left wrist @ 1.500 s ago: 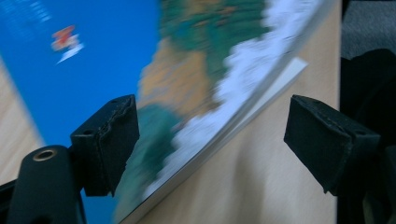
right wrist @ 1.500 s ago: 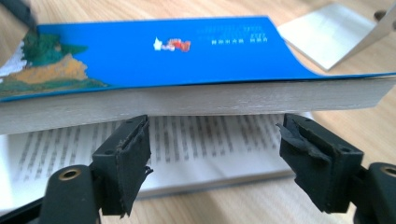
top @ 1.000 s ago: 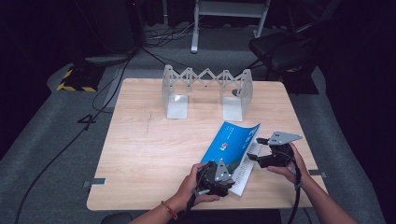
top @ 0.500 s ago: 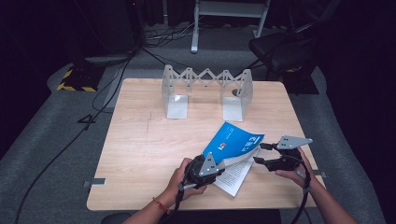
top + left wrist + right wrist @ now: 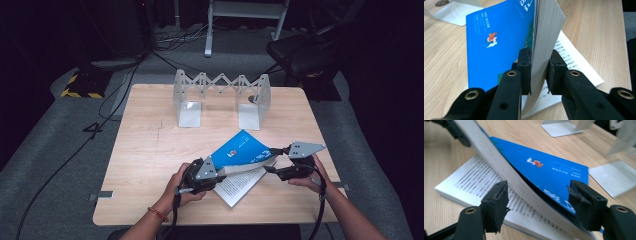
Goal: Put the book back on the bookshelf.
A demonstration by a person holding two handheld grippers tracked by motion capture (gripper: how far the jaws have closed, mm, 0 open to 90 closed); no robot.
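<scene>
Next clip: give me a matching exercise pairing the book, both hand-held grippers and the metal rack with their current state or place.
Things:
1. left hand-held gripper
2. right hand-held gripper
3. printed pages
4. folding metal rack

States or places:
A. lying flat on the table
B. standing at the table's far edge
C. jaws apart around the lifted pages
D. clamped on the book's lifted cover and pages

Pairs: 1-D, 2-C, 3-A, 4-B

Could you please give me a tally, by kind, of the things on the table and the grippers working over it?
Books: 1, the blue-covered book
Expandable metal bookends: 1, the bookend rack
Grippers: 2, the left gripper shut on a lifted sheaf of the book's pages, and the right gripper, jaws apart around that sheaf
Total: 4
</scene>
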